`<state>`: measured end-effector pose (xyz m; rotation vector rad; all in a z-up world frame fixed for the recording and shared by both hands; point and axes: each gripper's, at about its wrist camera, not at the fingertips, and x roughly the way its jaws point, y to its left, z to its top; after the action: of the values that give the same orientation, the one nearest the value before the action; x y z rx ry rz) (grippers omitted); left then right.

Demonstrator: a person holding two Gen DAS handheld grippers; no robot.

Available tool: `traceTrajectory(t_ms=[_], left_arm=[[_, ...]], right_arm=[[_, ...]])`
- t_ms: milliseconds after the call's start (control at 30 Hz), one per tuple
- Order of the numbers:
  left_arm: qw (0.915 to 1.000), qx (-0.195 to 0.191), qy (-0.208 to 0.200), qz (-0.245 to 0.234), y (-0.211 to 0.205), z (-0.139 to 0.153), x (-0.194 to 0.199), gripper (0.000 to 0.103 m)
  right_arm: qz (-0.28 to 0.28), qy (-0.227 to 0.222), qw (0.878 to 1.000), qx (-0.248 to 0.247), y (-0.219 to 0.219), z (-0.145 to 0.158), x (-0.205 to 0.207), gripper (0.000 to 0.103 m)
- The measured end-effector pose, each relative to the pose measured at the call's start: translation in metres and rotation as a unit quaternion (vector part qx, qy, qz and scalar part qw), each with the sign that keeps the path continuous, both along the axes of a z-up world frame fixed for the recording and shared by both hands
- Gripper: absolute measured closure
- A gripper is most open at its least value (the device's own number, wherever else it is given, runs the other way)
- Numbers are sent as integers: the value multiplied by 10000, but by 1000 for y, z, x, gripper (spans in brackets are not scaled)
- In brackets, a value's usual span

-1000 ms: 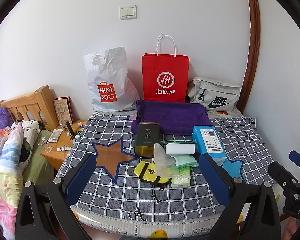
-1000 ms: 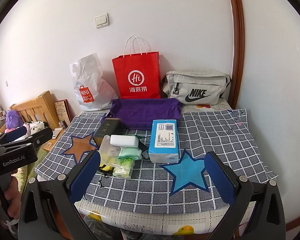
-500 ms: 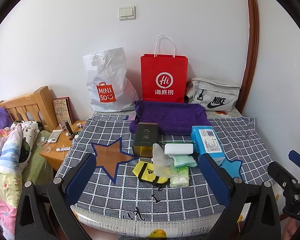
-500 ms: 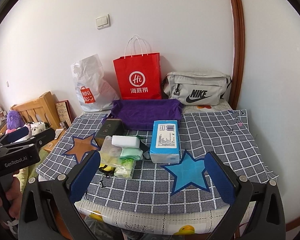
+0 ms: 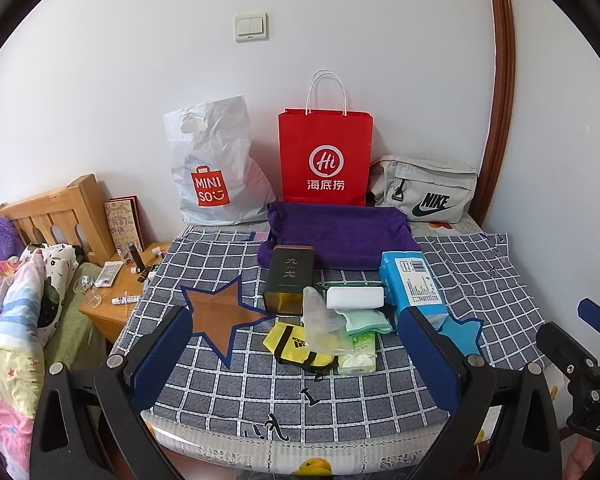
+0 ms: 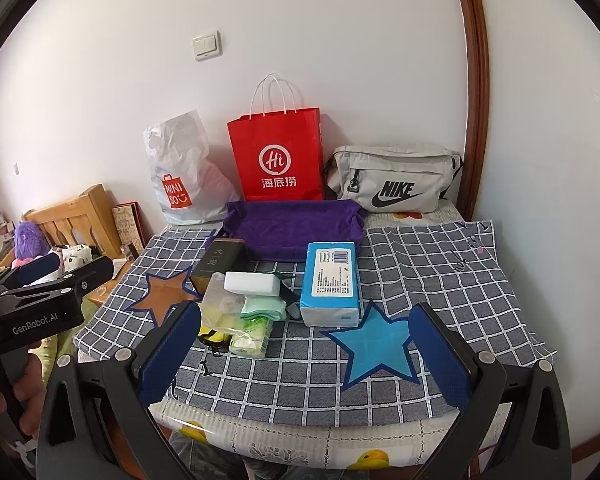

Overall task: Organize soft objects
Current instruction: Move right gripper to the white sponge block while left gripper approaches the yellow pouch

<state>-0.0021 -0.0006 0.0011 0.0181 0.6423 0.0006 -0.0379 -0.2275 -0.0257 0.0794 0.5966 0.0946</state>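
1. L gripper (image 5: 296, 354) is hanging over the near edge of the checked cloth (image 5: 380, 392), jaws spread wide, gripping nothing.
2. R gripper (image 6: 304, 354) is doing the same just beside it, jaws wide apart & empty.
3. Soft items are sitting in a cluster mid-cloth: yellow pouch (image 5: 296, 346), clear plastic bag (image 5: 320, 322) lying partly over it, green folded cloth (image 5: 366, 320) w/ a white block (image 5: 354, 298) on top, green tissue pack (image 5: 358, 354) at the front.
4. Blue tissue pack (image 6: 332, 284) is lying right of the cluster; dark tin (image 5: 288, 280) is standing at its back left.
5. Purple cloth tray (image 6: 296, 228) is sitting behind them, w/ a white plastic bag (image 5: 216, 168), red paper bag (image 5: 326, 160) & grey waist bag (image 6: 392, 184) along the wall.
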Motion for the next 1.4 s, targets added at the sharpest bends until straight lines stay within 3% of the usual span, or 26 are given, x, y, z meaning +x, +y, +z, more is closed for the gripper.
traceTrajectory(t_ms=[433,967,1400], left_arm=[[9999,-78,55,-71,2,-5,9,0],[9965,-185,767,272,37,-76,69,0],[9900,-280,1238,616,80,-124,110,0]], right_arm=[[11,-16,10000,79,-4,-2,-1,1],[115,534,9984,166,-4,-58,49,1],[540,801,9953,45,51,-95,122,3]])
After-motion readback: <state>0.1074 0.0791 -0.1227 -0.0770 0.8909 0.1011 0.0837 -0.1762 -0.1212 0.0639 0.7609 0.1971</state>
